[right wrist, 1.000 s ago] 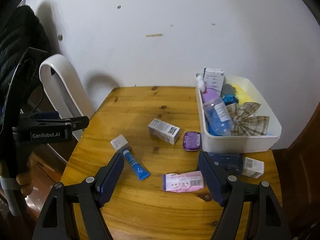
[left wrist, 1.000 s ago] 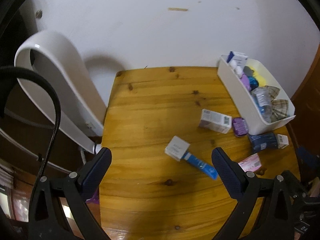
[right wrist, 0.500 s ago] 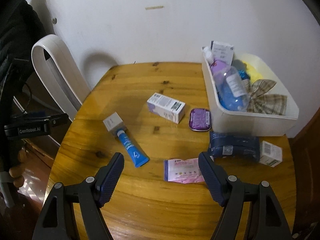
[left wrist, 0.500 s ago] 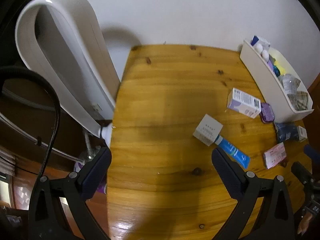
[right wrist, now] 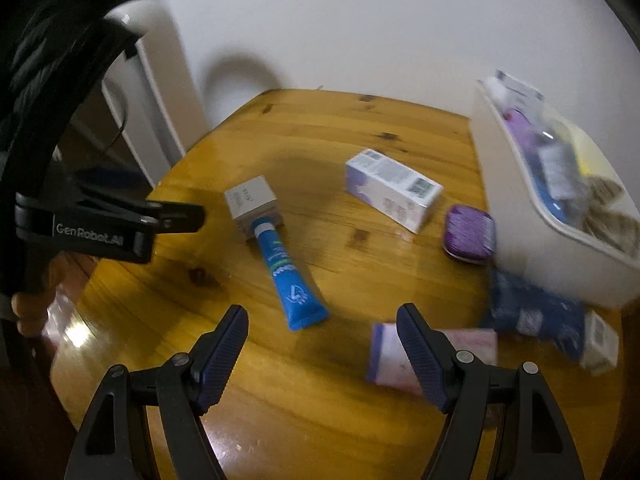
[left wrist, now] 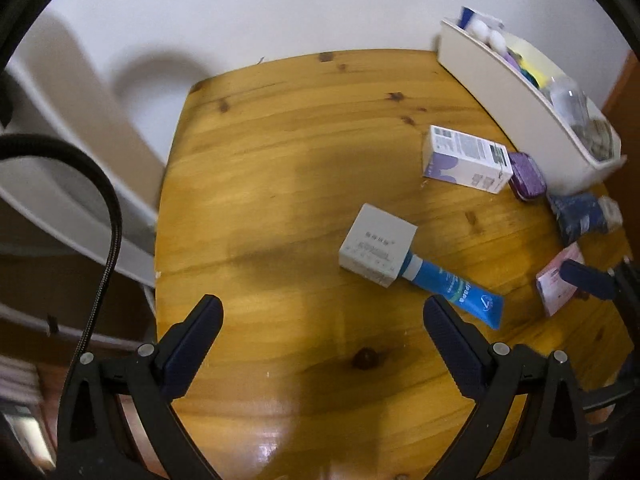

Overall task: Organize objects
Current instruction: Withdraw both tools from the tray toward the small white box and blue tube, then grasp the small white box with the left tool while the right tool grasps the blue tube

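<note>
On the wooden table a blue tube lies with its cap against a small white cube box. A white-and-purple carton, a purple tin, a dark blue packet and a pink packet lie nearer the white bin, which holds several items. My right gripper is open and empty, just short of the tube's flat end, with its right finger over the pink packet. My left gripper is open and empty above bare wood, short of the cube box.
A white curved chair back stands off the table's left edge, and a wall closes the far side. A small white box sits beside the dark blue packet. A person's hand holds the left gripper.
Both grippers have come down toward the table and the objects now look larger and nearer. The jaws of both stayed open. Nothing on the table has moved.
</note>
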The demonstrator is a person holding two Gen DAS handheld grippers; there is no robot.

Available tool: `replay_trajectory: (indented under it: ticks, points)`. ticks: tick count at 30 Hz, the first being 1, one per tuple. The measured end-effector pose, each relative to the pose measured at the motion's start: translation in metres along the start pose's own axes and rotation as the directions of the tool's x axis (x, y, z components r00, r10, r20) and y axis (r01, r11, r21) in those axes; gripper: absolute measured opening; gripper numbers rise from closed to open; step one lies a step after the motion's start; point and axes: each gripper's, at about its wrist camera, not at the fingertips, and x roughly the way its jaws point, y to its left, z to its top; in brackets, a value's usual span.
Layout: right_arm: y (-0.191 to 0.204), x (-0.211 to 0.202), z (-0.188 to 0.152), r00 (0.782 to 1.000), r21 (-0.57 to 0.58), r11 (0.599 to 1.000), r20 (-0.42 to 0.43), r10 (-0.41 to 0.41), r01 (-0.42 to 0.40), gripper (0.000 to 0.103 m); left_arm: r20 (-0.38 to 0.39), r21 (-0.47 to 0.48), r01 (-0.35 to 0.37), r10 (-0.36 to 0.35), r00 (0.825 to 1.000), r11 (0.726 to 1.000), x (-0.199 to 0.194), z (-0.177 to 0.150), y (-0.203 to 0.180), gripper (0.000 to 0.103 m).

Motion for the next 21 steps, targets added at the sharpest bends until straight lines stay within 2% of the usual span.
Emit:
replay_trajectory:
  ticks: [6, 10, 14, 17, 21]
  points:
    - [0.011, 0.030, 0.010, 1.000, -0.060, 0.998, -0.003, 0.029, -0.030, 0.075, 0.000, 0.091, 0.007, -0.007, 1.000, 0.996, 0.010, 0.013, -0.009, 0.101]
    - [0.015, 0.048, 0.011, 0.998, -0.077, 0.996, -0.043, 0.049, -0.052, 0.055, -0.016, 0.118, 0.015, -0.013, 1.000, 0.993, 0.022, 0.020, -0.013, 0.101]
    - [0.014, 0.054, 0.009, 0.997, -0.078, 0.995, -0.055, 0.056, -0.060, 0.046, -0.041, 0.157, 0.024, -0.018, 0.999, 0.987, 0.036, 0.026, -0.016, 0.101]
    - [0.012, 0.053, 0.008, 0.996, -0.074, 0.995, -0.052, 0.066, -0.070, 0.030, -0.054, 0.167, 0.033, -0.024, 0.998, 0.985, 0.041, 0.027, -0.018, 0.101]
    - [0.004, 0.048, 0.002, 0.995, -0.035, 0.996, -0.056, 0.086, -0.088, 0.025, -0.070, 0.170, 0.046, -0.034, 0.997, 0.984, 0.047, 0.027, -0.018, 0.100]
